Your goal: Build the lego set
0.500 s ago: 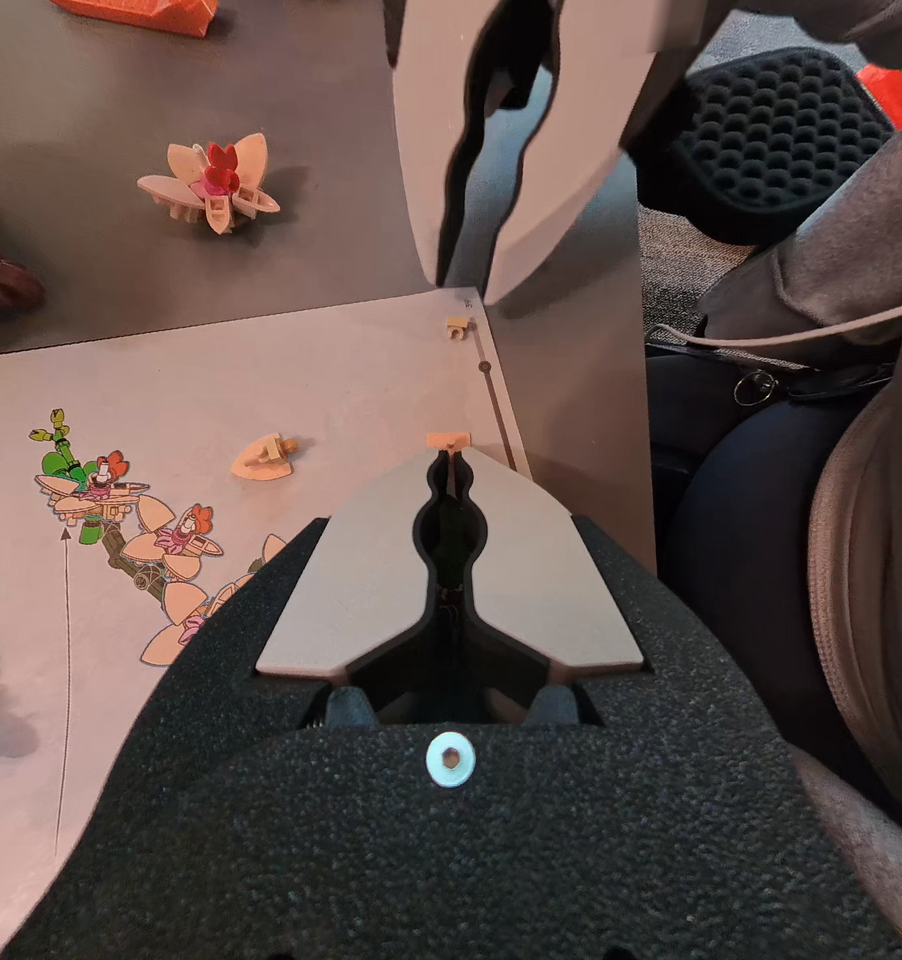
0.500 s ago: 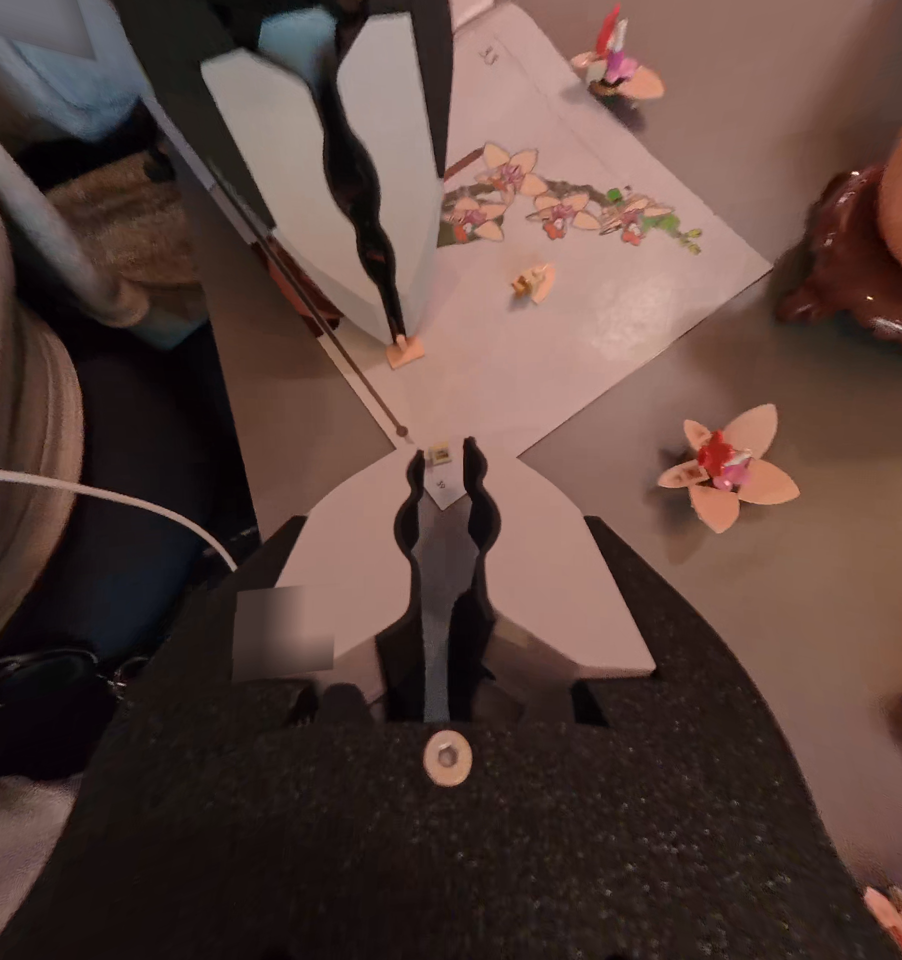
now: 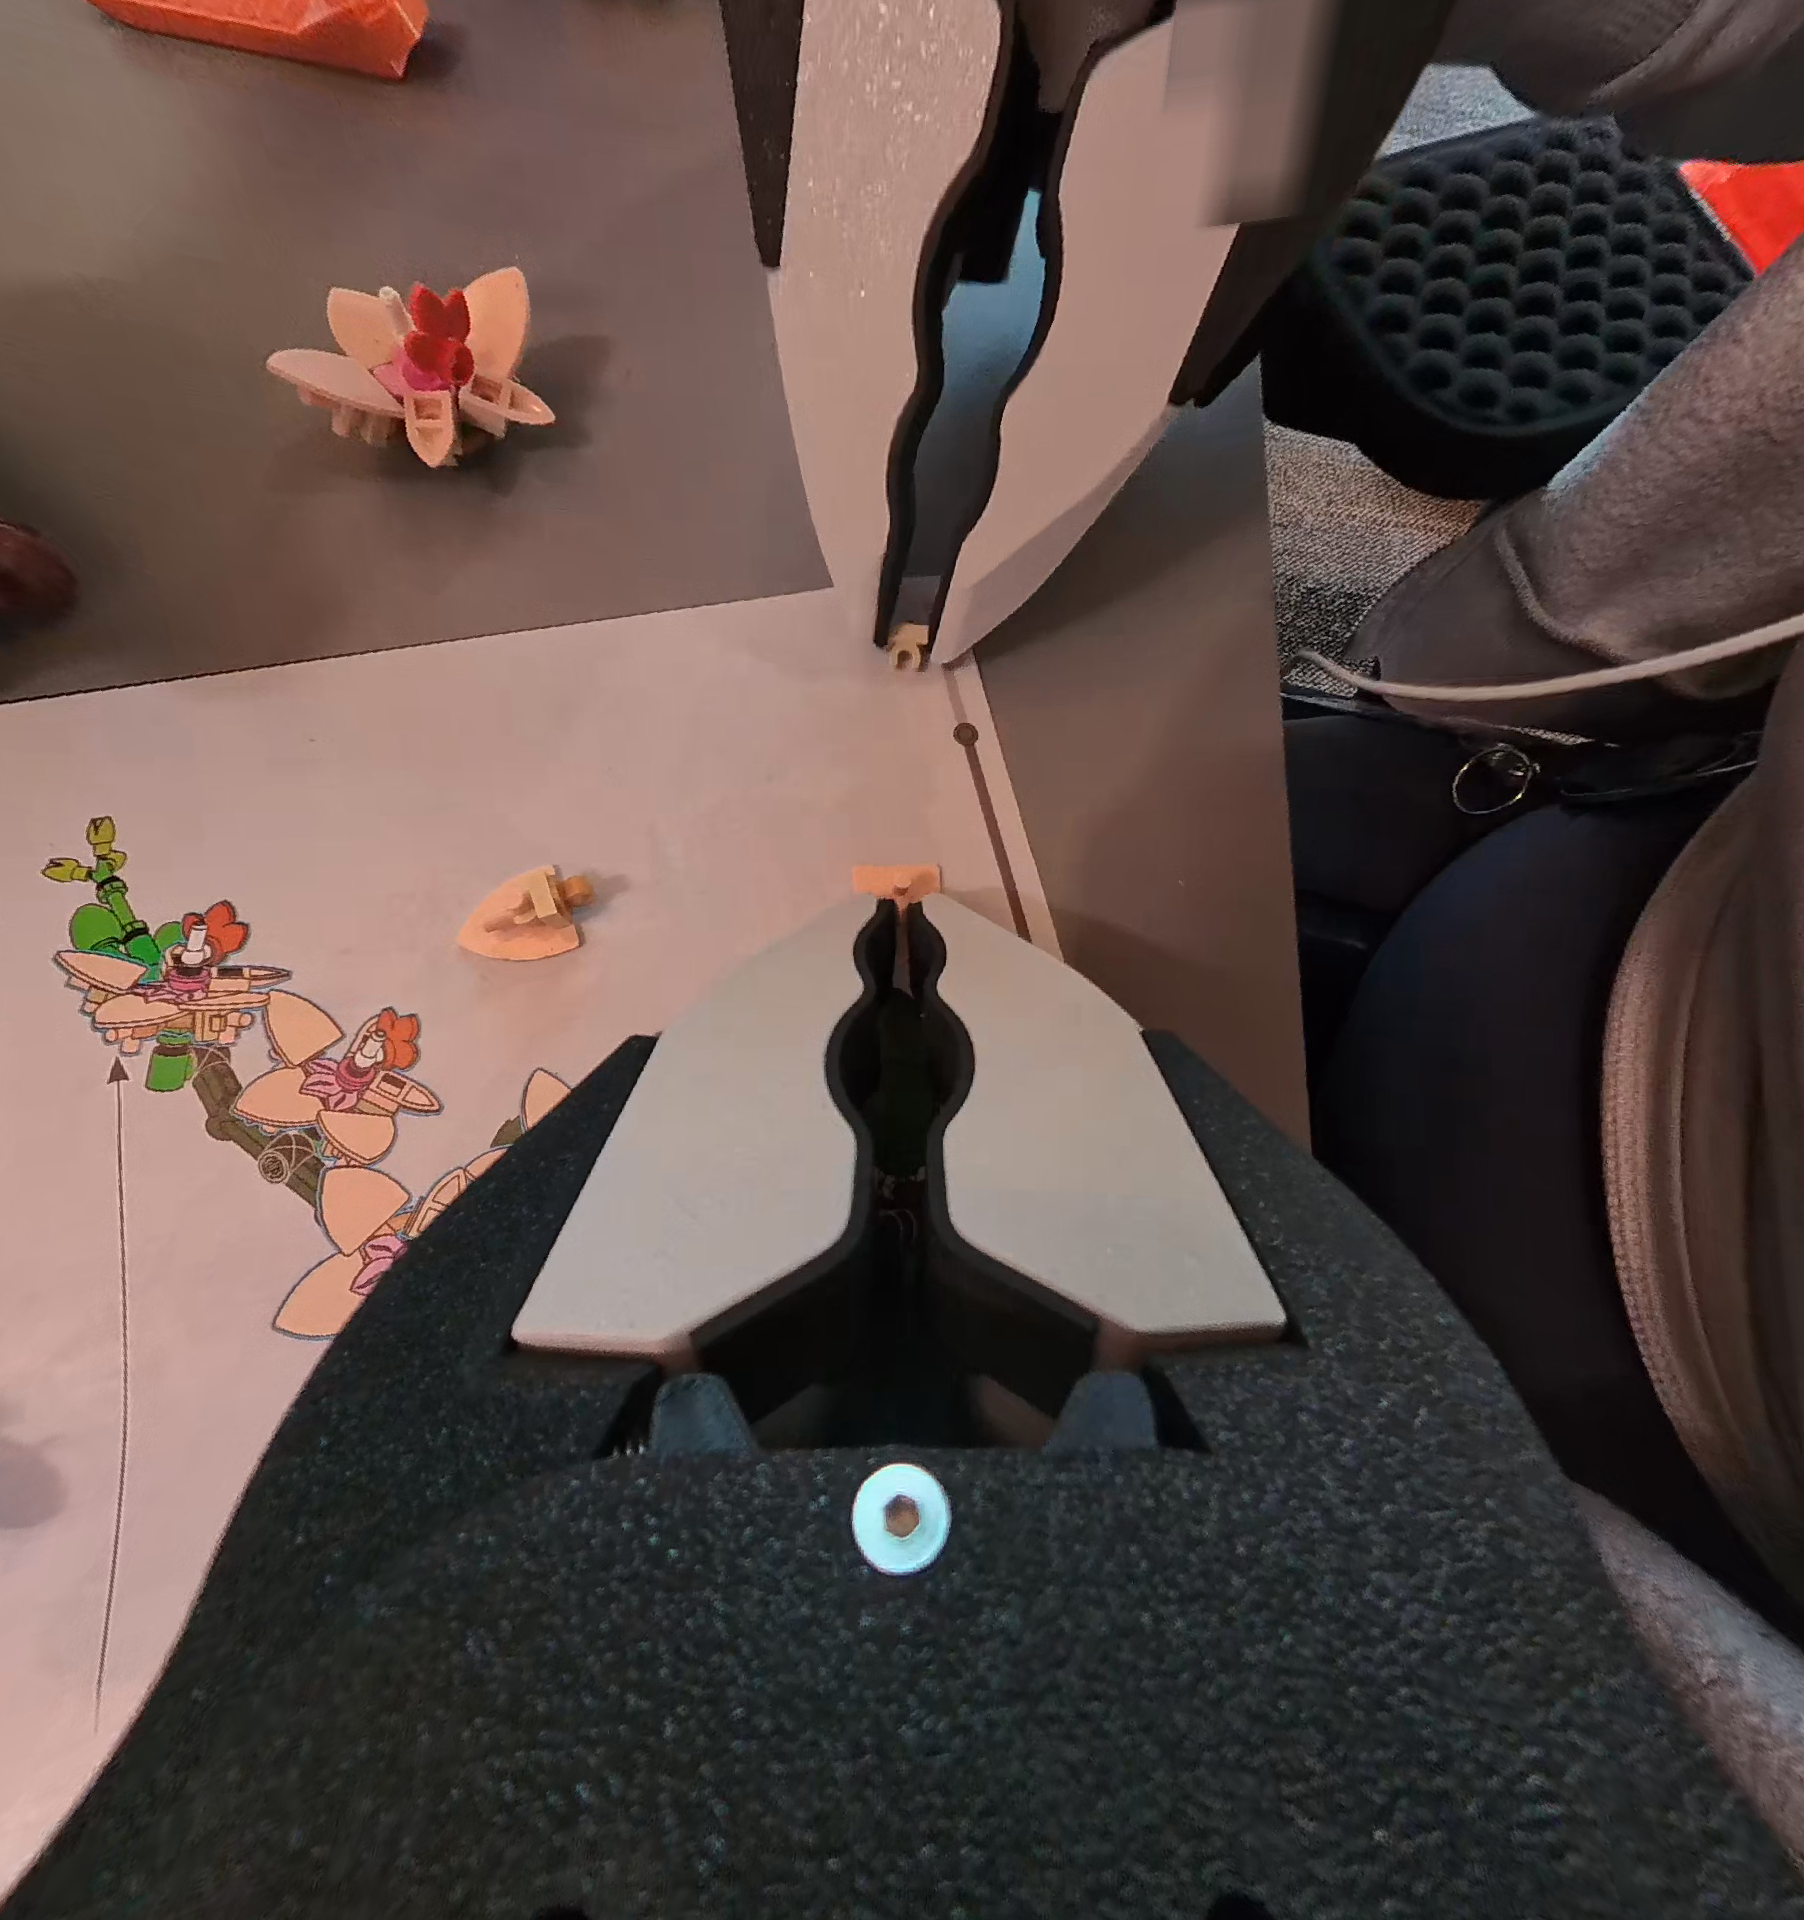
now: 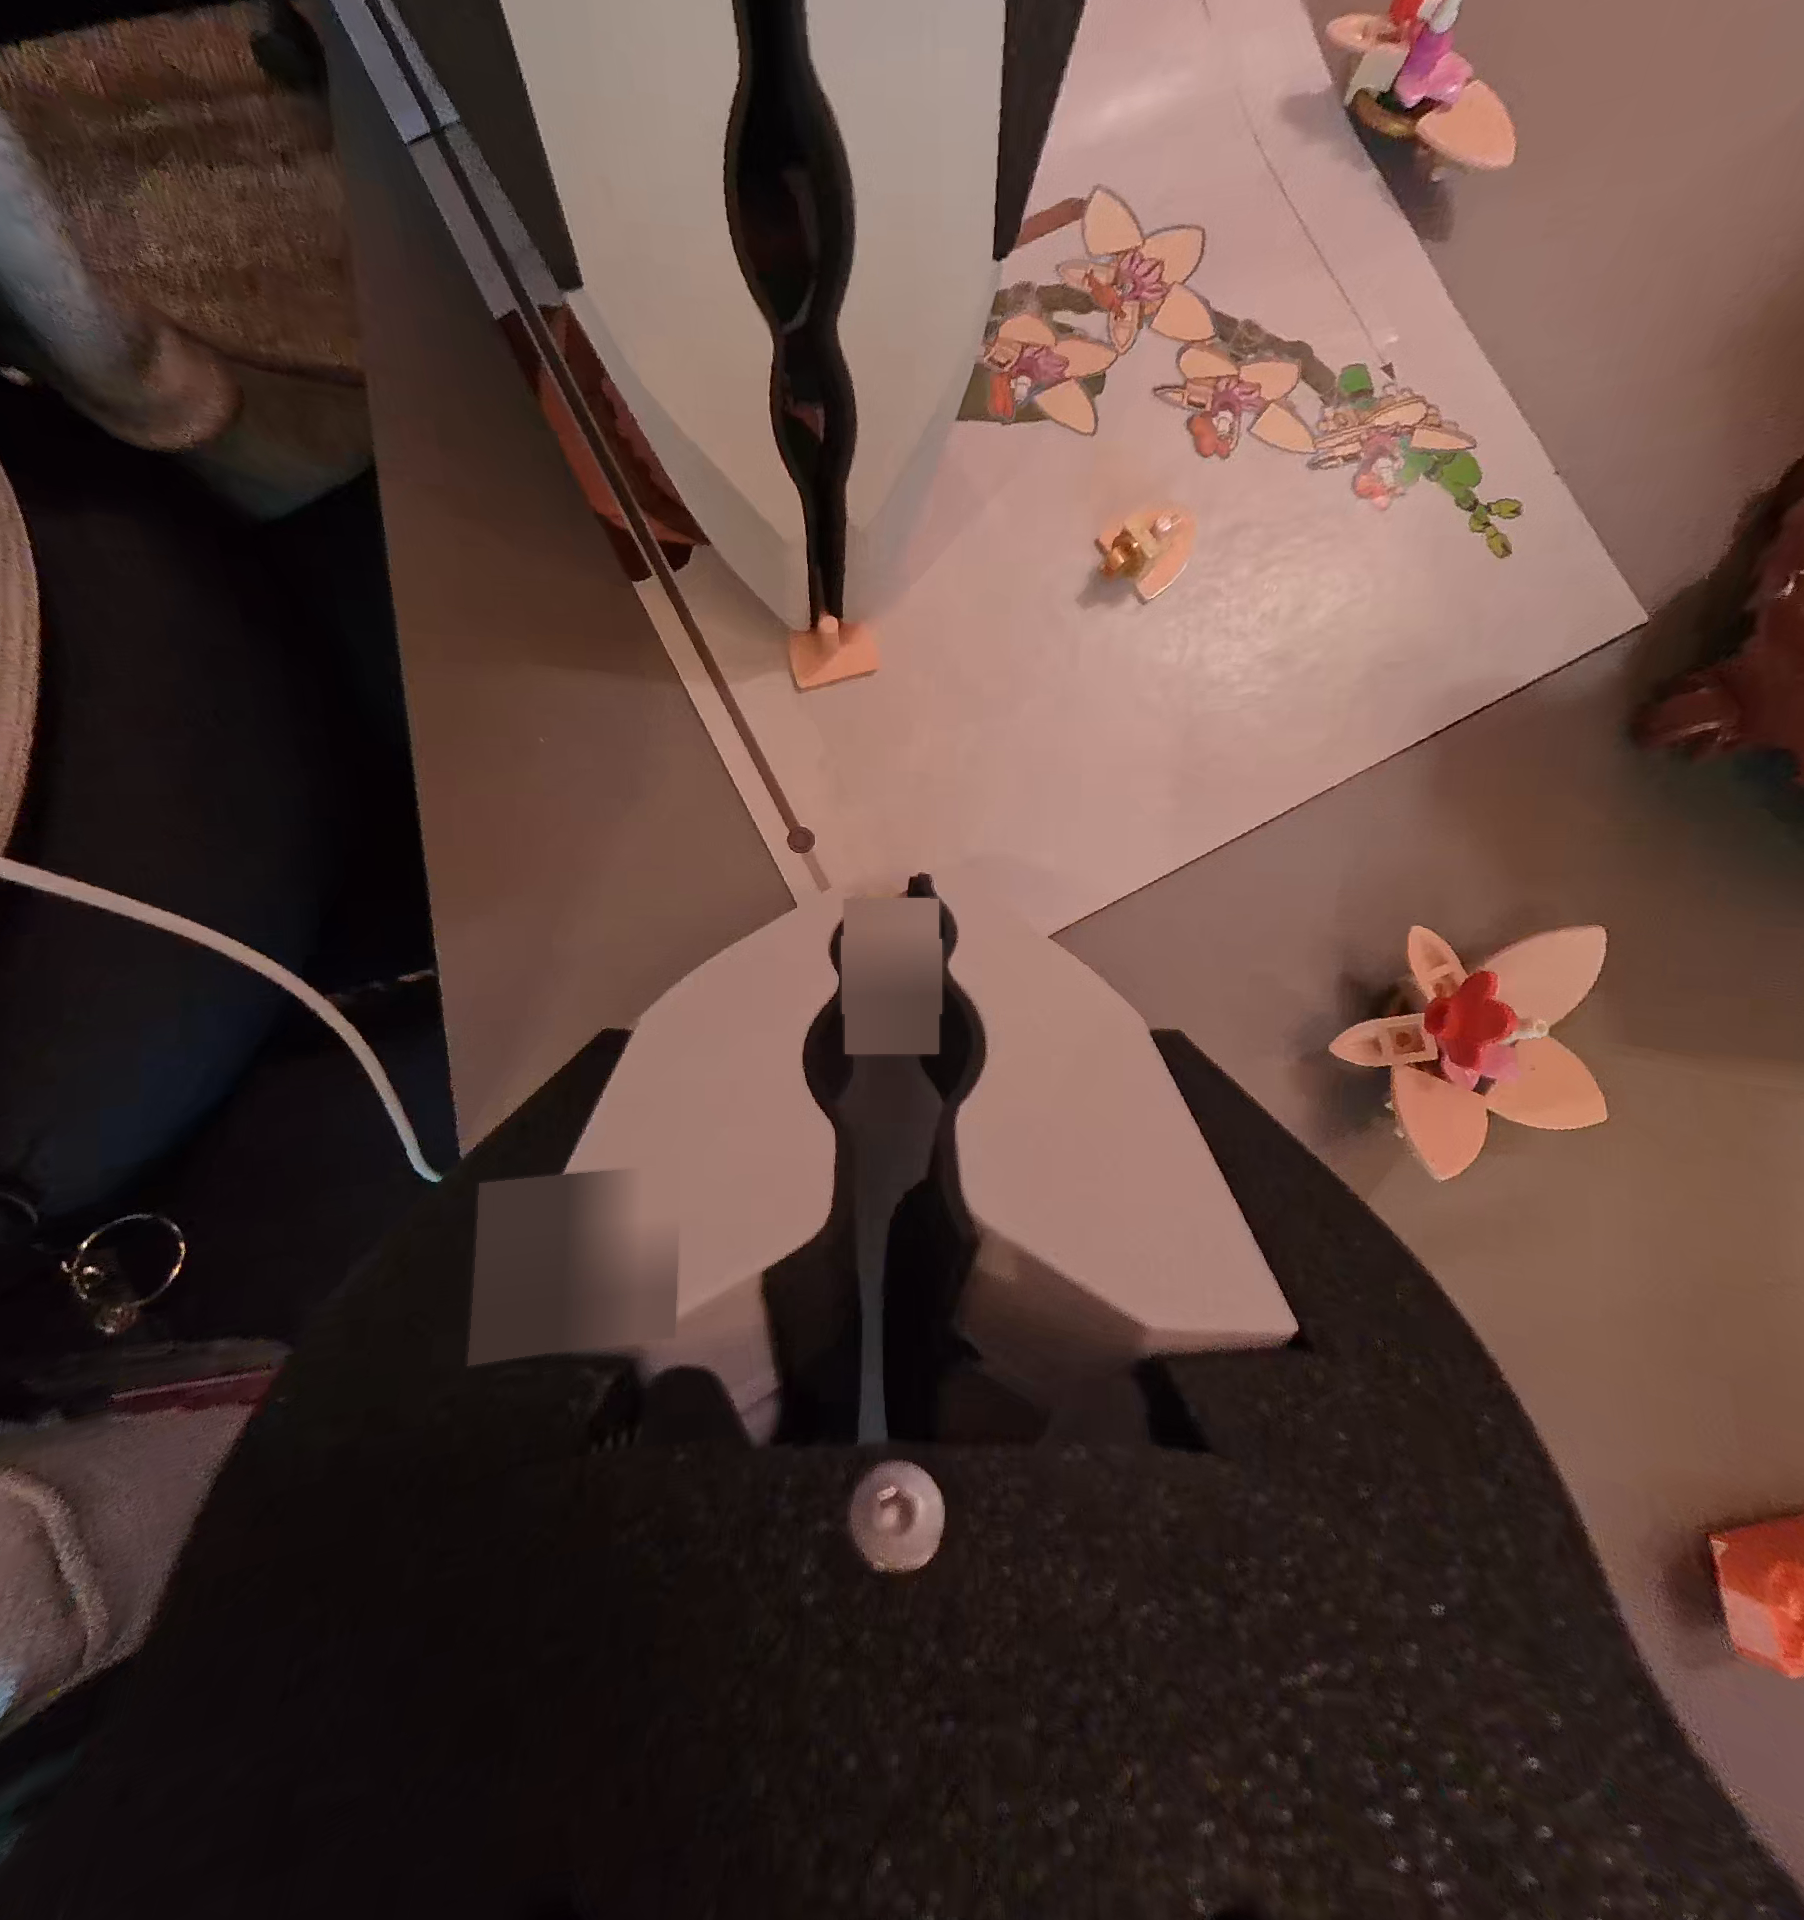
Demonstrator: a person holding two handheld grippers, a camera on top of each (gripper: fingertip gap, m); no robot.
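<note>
My left gripper (image 3: 898,902) is shut on a small peach plate piece (image 3: 896,881) that rests on the instruction sheet (image 3: 565,748); it also shows in the right wrist view (image 4: 830,623) with the plate (image 4: 833,660) at its tips. My right gripper (image 4: 893,896) is low on the sheet's corner, with its jaws nearly together. In the left wrist view the right gripper (image 3: 913,639) pinches a tiny tan clip piece (image 3: 906,652). A loose peach petal with a tan connector (image 3: 524,916) (image 4: 1147,540) lies on the sheet.
A built peach flower with a red centre (image 3: 420,364) (image 4: 1469,1044) lies on the grey table. Another flower (image 4: 1423,88) sits beyond the sheet. A brown glossy object (image 4: 1771,644) and orange pieces (image 3: 254,26) (image 4: 1791,1600) are around. A person's lap (image 3: 1500,1039) borders the table edge. Across from one pair of fingers to the other is roughly 5 centimeters. The brown glossy object (image 4: 1771,644) is about equally far from each gripper, around 15 centimeters.
My right gripper has come down onto the tiny tan piece at the sheet's corner and closed on it. My left gripper still holds the peach plate in place.
</note>
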